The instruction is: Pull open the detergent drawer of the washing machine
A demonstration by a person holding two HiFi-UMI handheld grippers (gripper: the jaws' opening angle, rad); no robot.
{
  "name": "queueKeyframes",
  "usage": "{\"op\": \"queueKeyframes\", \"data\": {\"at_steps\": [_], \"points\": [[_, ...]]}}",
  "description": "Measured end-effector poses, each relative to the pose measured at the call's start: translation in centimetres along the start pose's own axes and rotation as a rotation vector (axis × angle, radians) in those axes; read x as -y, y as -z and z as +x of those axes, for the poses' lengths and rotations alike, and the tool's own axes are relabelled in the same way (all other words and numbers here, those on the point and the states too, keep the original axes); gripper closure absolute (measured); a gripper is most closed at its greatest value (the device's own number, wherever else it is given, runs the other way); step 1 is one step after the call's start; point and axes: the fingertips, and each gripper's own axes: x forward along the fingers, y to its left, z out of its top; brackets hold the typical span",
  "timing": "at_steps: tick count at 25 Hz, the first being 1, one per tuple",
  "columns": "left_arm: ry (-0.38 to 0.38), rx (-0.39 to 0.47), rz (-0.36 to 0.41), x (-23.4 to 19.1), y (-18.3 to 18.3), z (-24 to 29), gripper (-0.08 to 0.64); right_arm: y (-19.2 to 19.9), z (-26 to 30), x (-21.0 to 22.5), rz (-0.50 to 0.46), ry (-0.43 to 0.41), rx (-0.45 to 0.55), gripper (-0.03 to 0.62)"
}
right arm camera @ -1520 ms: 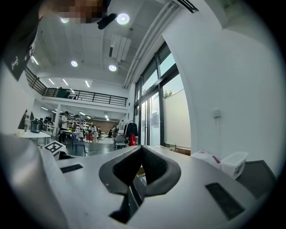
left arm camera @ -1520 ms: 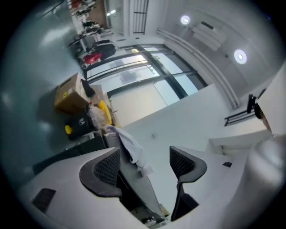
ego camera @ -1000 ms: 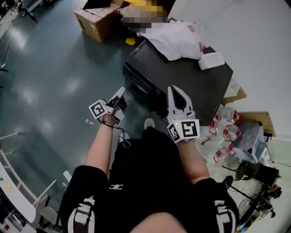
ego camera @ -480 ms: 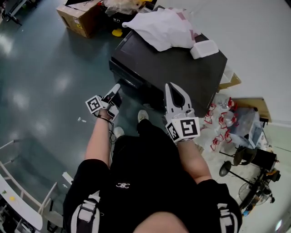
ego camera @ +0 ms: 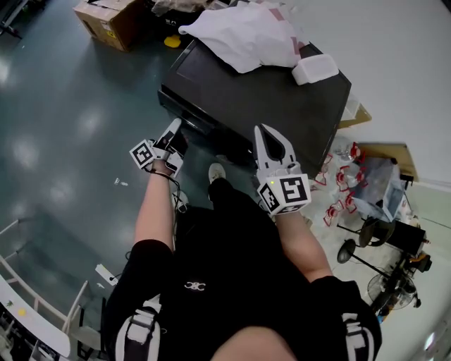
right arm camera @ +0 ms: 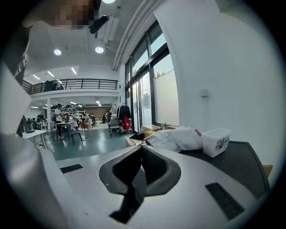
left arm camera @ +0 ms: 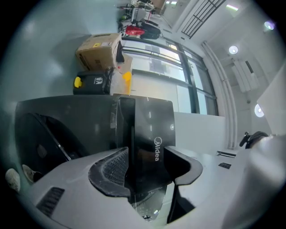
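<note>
The black washing machine (ego camera: pixel 282 99) stands in front of me. Its detergent drawer (left arm camera: pixel 149 129) is a glossy dark panel with a white logo at the top left of the front. My left gripper (ego camera: pixel 174 132) is at that corner. In the left gripper view its jaws (left arm camera: pixel 147 154) straddle the drawer panel and have just been closing. A thin gap still shows beside the ribbed left pad (left arm camera: pixel 114 167). My right gripper (ego camera: pixel 266 132) hovers over the machine's front edge, shut with nothing in it. Its tips (right arm camera: pixel 142 150) meet.
A white bag (ego camera: pixel 243 32) and a white plastic box (ego camera: pixel 315 68) lie on the machine's top. A cardboard box (ego camera: pixel 106 17) stands on the floor behind, red-and-white packets (ego camera: pixel 345 190) at the right. My shoe (ego camera: pixel 215 171) is close to the machine's front.
Both grippers have come down and closer to the machine. The left one has reached the upper left corner of its front. The right one stays shut.
</note>
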Motion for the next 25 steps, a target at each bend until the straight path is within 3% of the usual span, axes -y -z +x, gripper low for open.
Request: {"op": "queueKeyframes", "data": {"at_steps": [5,10,12,17,25], "points": [[0.035,-0.015,-0.004,0.0,-0.1,1.6,0.314,0.3,0.6,1.7,0.018,0.024,-0.007,0.591],[0.128,0.013,-0.059,0.3,-0.5,2.2,0.314,0.1,0.6,2.7,0.018,0.020,-0.007,0.591],[0.151,0.016,-0.040,0.4,-0.7,2.3,0.318,0.1,0.6,2.9,0.019,0.018,-0.010,0.591],[0.161,0.002,0.030,0.4,-0.5,2.6,0.336,0.8,0.6,3.2,0.022,0.014,-0.028,0.591],[0.154,-0.011,0.007,0.4,-0.4,2.5,0.362,1.7,0.7,2.5,-0.012,-0.013,-0.057,0.591]]}}
